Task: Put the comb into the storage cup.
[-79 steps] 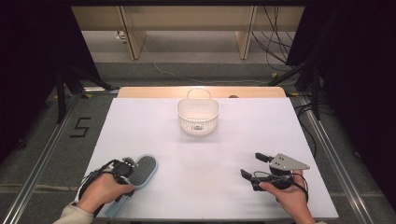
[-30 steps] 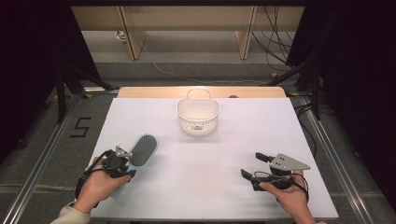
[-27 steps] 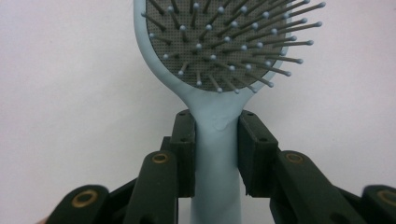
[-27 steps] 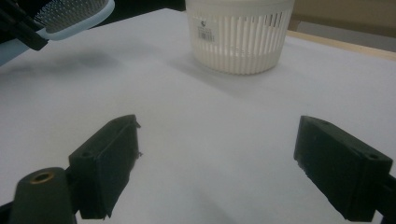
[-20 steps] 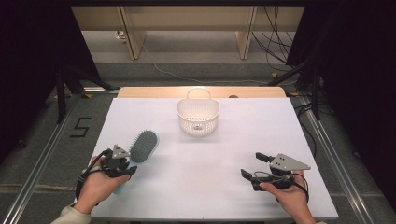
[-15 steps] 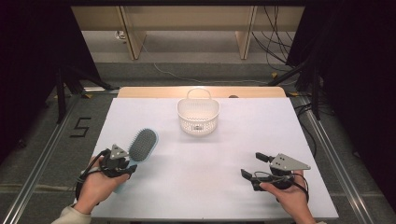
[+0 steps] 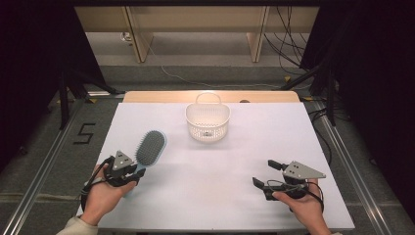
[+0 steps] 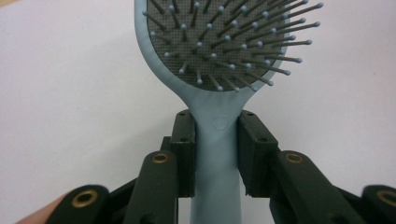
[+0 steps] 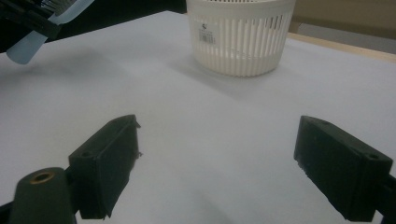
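Note:
A light blue hairbrush [image 7: 150,147] with dark bristles is held at the table's near left. My left gripper [image 7: 128,172] is shut on its handle, just below the head, and the head points away toward the basket. In the left gripper view both pads [image 8: 183,144] press the sides of the hairbrush's handle [image 8: 217,154], bristles facing the camera. My right gripper [image 7: 263,173] rests at the near right with its jaws wide apart. Nothing lies between its fingers [image 9: 107,163]. The right gripper view also catches the hairbrush's handle end [image 9: 23,49] at the top left.
A white slotted basket [image 7: 208,122] with a handle stands at the middle back of the white table [image 7: 220,205]; it is also in the right gripper view [image 9: 240,32]. Metal rails and dark floor run along both sides of the table.
The hairbrush, low by the left hand at first, has been lifted with its head tipped up and away. Over the last second it has hardly moved. The right gripper has kept still.

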A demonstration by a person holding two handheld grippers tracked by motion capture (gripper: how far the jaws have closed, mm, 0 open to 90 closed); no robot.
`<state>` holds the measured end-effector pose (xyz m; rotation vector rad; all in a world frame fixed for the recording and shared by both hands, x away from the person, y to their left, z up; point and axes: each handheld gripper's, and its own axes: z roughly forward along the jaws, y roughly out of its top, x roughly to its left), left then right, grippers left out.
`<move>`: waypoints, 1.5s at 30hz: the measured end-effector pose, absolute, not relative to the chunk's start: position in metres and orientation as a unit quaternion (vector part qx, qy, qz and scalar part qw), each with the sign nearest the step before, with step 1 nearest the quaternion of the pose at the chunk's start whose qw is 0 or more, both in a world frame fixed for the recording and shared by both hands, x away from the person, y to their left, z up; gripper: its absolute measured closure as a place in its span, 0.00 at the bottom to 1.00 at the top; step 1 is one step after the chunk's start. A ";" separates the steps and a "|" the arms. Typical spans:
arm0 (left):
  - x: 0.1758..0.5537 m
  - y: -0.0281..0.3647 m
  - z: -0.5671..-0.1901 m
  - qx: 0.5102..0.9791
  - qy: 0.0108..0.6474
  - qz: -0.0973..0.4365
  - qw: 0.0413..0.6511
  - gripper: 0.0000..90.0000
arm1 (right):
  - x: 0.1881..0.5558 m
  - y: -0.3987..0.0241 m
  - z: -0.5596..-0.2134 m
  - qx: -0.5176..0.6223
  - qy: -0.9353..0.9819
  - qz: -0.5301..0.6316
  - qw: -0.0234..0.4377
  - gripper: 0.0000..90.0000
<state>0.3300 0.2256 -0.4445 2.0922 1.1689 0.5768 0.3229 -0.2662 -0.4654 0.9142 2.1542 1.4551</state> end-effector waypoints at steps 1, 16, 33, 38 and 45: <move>0.330 0.226 -0.444 0.801 0.447 0.221 0.332 0.78 | 0.323 -0.266 -0.465 0.326 0.767 0.519 0.192 0.16; 0.330 0.226 -0.445 0.795 0.439 0.231 0.349 0.78 | 0.323 -0.266 -0.466 0.326 0.766 0.520 0.191 0.16; 0.330 0.229 -0.440 0.773 0.444 0.247 0.380 0.78 | 0.323 -0.267 -0.465 0.327 0.765 0.522 0.190 0.16; 0.331 0.230 -0.439 0.765 0.446 0.249 0.392 0.78 | 0.323 -0.267 -0.465 0.326 0.764 0.523 0.192 0.16; 0.331 0.229 -0.438 0.759 0.444 0.257 0.401 0.78 | 0.323 -0.267 -0.464 0.325 0.762 0.525 0.193 0.16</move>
